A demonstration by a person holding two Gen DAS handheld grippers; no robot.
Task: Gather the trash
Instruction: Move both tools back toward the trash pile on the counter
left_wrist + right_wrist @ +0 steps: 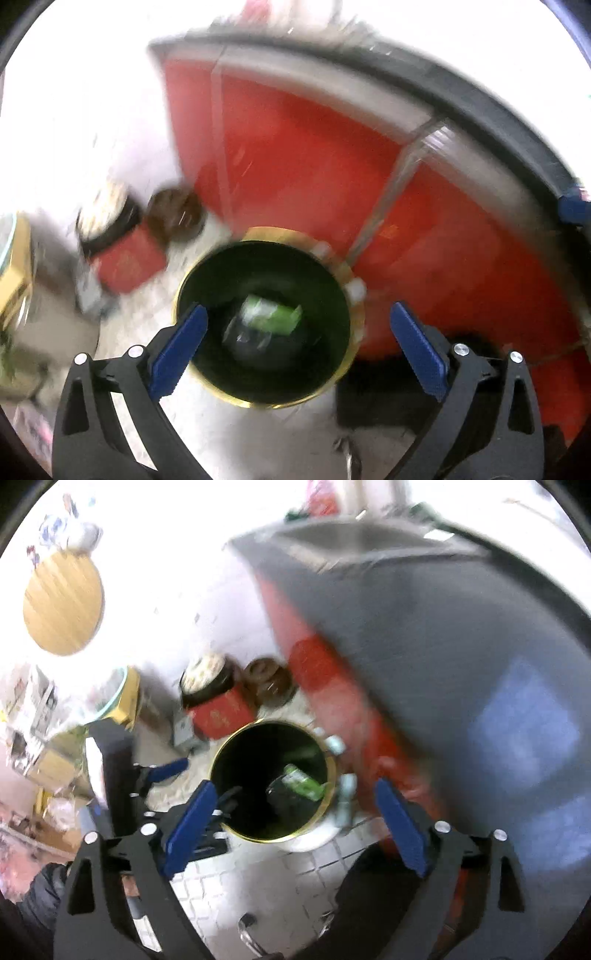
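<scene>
A large red cabinet front (303, 155) with a dark grey top edge fills the upper right of the left wrist view; in the right wrist view its grey top (424, 635) looms blurred over the red side. Below it lies a pale tiled floor (266, 867). On that floor, just beside the red front, stands a round bin (360, 325) with a gold rim and a black inside. Inside the bin lies the trash: a green wrapper (275, 314) on top of something dark and crinkled, seen also from the right wrist (303, 782). Left of the bin sit a red box (219, 710), a brown round jar (267, 685) and a dark tub with a pale lid (207, 675), close together. Farther off, a round wooden top (62, 602) shows at upper left. The left gripper (299, 350) hangs above the bin mouth, its blue fingers (177, 354) spread wide with nothing between them. The right gripper (295, 827) is likewise over the bin, its fingers (400, 830) apart and empty. Both views are motion-blurred.
</scene>
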